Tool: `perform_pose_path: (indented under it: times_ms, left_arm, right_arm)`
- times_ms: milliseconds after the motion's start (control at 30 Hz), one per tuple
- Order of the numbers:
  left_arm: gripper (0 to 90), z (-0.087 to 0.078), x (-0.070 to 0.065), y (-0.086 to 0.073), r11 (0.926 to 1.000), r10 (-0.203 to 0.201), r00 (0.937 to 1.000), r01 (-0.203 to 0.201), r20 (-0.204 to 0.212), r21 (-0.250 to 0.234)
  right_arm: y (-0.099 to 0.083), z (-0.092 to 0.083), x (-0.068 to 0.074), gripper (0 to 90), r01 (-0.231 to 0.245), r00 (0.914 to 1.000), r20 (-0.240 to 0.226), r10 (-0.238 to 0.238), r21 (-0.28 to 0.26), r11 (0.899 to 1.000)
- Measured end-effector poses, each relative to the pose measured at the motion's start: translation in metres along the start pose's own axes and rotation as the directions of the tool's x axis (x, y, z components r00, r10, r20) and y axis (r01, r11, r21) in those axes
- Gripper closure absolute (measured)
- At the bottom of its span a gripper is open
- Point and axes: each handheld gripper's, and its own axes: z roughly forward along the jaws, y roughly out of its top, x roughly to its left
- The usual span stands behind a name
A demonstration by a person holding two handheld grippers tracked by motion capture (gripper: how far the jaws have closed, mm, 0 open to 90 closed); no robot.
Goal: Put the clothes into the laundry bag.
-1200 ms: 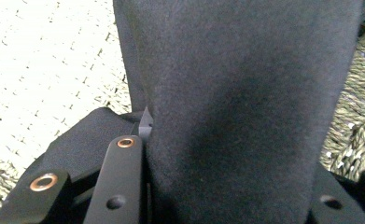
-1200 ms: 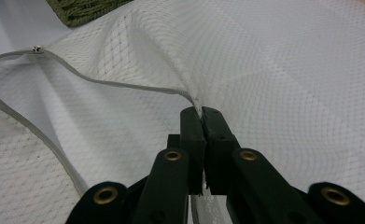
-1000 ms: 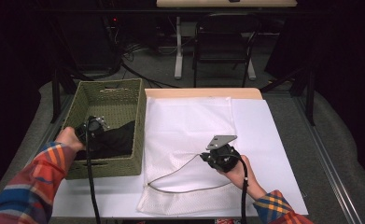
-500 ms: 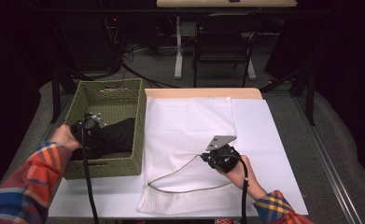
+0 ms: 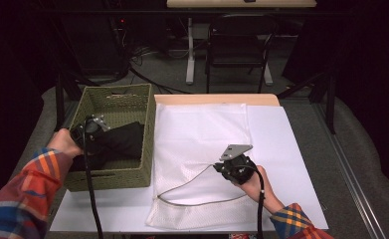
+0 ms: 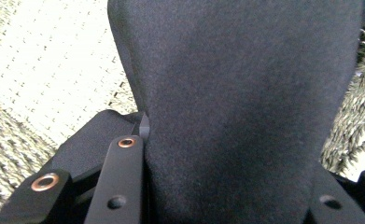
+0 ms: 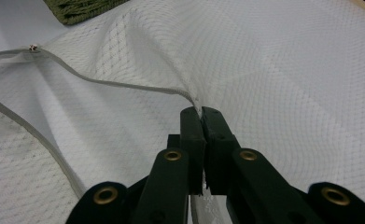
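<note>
Now left tool (image 5: pixel 93 133) clamps dark cloth (image 6: pixel 245 107) (right tool (image 7: pixel 201 116) pinches mesh bag (image 7: pixel 283 70)).

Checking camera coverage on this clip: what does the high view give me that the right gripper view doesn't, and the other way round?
High view alone: the left tongs gripping a black garment inside the green woven basket, plus both plaid sleeves and the table.

Right gripper view alone: the jaws pinched together on the bag's upper edge, the netting weave, and the small zipper pull.

Both: the right tongs holding open the white mesh laundry bag, and a corner of the basket.
</note>
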Motion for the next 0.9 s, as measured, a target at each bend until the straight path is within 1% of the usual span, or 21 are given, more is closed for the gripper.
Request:
perform_pose_path:
  times_ms: [33,100,133,200,267,300,333,367,400,467,500,533,600,667,733,800,833,900]
  left_arm:
    - [63.1,-0.003,0.000,0.001,1.0000,0.002,1.0000,-0.002,-0.008,0.004]
    - [63.1,-0.006,0.000,0.001,1.0000,0.001,0.9999,-0.001,-0.011,0.002]
    - [63.1,-0.008,0.000,0.001,1.0000,0.003,0.9999,-0.003,-0.014,0.001]
    - [63.2,-0.011,0.001,0.002,1.0000,0.003,0.9999,-0.003,-0.011,0.002]
    - [63.2,-0.015,0.001,0.003,1.0000,0.007,0.9998,-0.007,-0.020,-0.002]
    - [63.2,-0.020,0.002,0.003,0.9999,-0.002,0.9998,0.002,-0.022,-0.014]
    - [63.2,-0.023,0.002,0.004,0.9999,0.006,0.9997,-0.006,-0.026,-0.013]
    - [63.2,-0.025,0.002,0.004,0.9998,0.002,0.9996,-0.002,-0.027,-0.019]
    - [63.2,-0.026,0.002,0.005,0.9999,0.006,0.9997,-0.006,-0.023,-0.016]
    - [63.2,-0.030,0.002,0.005,0.9998,0.013,0.9994,-0.013,-0.032,-0.015]
    - [63.3,-0.032,0.002,0.005,0.9998,0.009,0.9995,-0.010,-0.030,-0.015]
    - [63.3,-0.034,0.002,0.005,0.9998,0.007,0.9993,-0.008,-0.036,-0.018]
    - [63.3,-0.040,0.002,0.004,0.9996,-0.002,0.9993,0.001,-0.037,-0.029]
    - [63.3,-0.047,0.002,0.004,0.9994,0.007,0.9992,-0.008,-0.039,-0.034]
    - [63.3,-0.054,0.002,0.005,0.9991,0.004,0.9988,-0.006,-0.049,-0.043]
    - [63.3,-0.060,0.003,0.003,0.9983,-0.009,0.9989,0.006,-0.045,-0.057]
    - [63.3,-0.062,0.003,0.003,0.9983,-0.013,0.9987,0.010,-0.050,-0.058]
    - [63.3,-0.067,0.002,0.004,0.9987,0.000,0.9982,-0.003,-0.059,-0.051]
  right_arm:
    - [0.000,0.000,0.000,88.2,-0.002,1.0000,0.001,0.002,0.001,1.000]
    - [0.000,-0.001,0.000,88.2,-0.008,1.0000,0.003,0.008,-0.004,1.000]
    - [0.000,-0.001,0.000,88.2,-0.001,1.0000,0.002,0.001,-0.005,1.000]
    - [0.001,-0.001,0.000,88.2,-0.003,1.0000,0.003,0.003,-0.006,1.000]
    - [0.001,-0.001,0.000,88.2,-0.007,1.0000,0.005,0.007,-0.003,1.000]
    - [0.001,-0.002,0.000,88.2,-0.003,1.0000,0.008,0.003,-0.003,1.000]
    - [0.001,-0.002,-0.001,88.2,-0.003,1.0000,0.009,0.003,-0.003,1.000]
    - [0.001,-0.002,-0.001,88.3,-0.004,0.9999,0.011,0.004,-0.004,1.000]
    - [0.001,-0.002,-0.001,88.2,-0.004,0.9999,0.011,0.004,-0.004,1.000]
    - [0.001,-0.002,-0.001,88.3,-0.005,0.9999,0.011,0.005,-0.004,1.000]
    - [0.001,-0.002,-0.001,88.3,-0.007,0.9999,0.012,0.007,-0.003,1.000]
    - [0.001,-0.002,-0.001,88.3,-0.005,0.9999,0.012,0.005,-0.006,1.000]
    - [0.000,-0.003,0.000,88.3,-0.006,0.9999,0.012,0.006,-0.009,1.000]
    - [0.000,-0.004,-0.001,88.3,-0.007,0.9998,0.017,0.007,-0.010,1.000]
    - [0.000,-0.005,-0.001,88.4,-0.015,0.9997,0.020,0.015,-0.010,1.000]
    - [0.000,-0.005,-0.002,88.4,-0.015,0.9997,0.021,0.015,-0.009,1.000]
    - [0.000,-0.005,-0.001,88.3,-0.014,0.9997,0.022,0.014,-0.009,1.000]
    - [0.001,-0.005,-0.001,88.3,-0.010,0.9996,0.026,0.010,-0.010,1.000]
